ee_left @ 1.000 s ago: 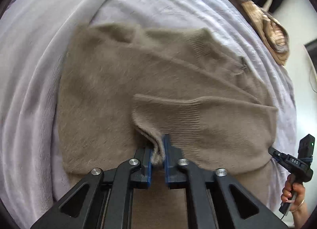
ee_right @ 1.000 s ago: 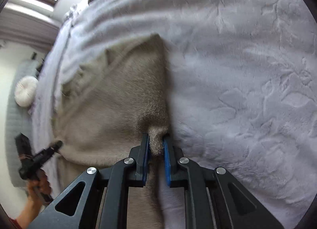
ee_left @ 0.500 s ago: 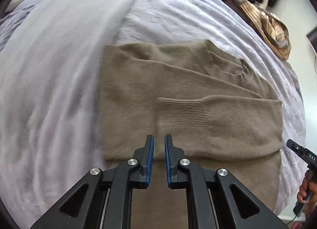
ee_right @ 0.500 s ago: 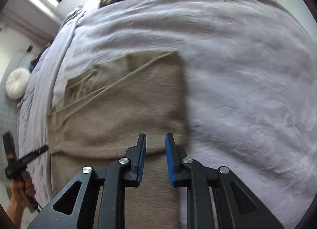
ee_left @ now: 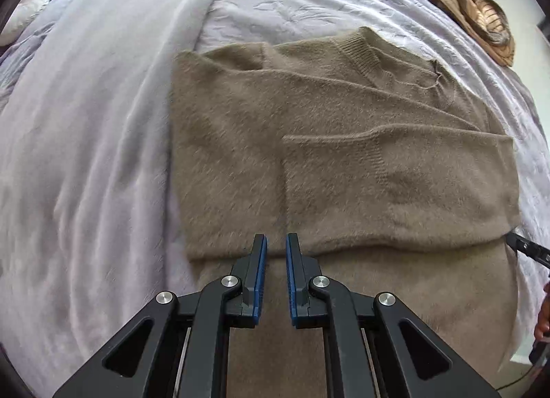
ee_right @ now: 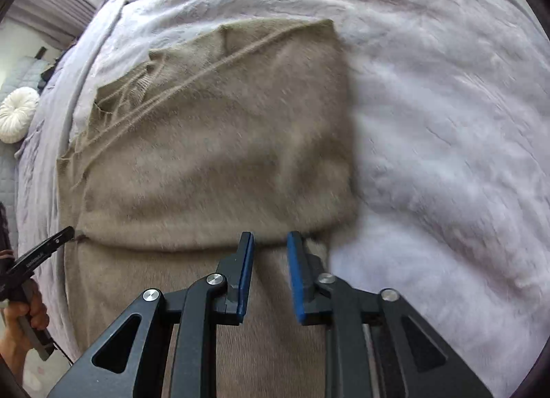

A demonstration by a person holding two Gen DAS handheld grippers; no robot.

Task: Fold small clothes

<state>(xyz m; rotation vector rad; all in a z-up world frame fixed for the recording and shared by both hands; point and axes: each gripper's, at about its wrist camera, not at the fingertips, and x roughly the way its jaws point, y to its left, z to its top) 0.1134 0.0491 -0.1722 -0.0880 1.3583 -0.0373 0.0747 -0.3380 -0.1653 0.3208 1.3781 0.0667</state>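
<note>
A tan fuzzy sweater lies flat on the bed, sleeves folded across its body, with a fold edge lying across its lower part. It also shows in the right wrist view. My left gripper is open and empty, raised above the fold edge near its left side. My right gripper is open and empty above the fold edge near the sweater's right side. The left gripper's tip shows at the left of the right wrist view; the right gripper's tip shows at the right of the left wrist view.
The lavender bedspread surrounds the sweater and shows again in the right wrist view. A tan striped garment lies at the far right bed edge. A white round cushion sits beyond the bed at left.
Both grippers let go of the sweater's folded edge, opened, and lifted back from it. The folded part now lies flat on the sweater.
</note>
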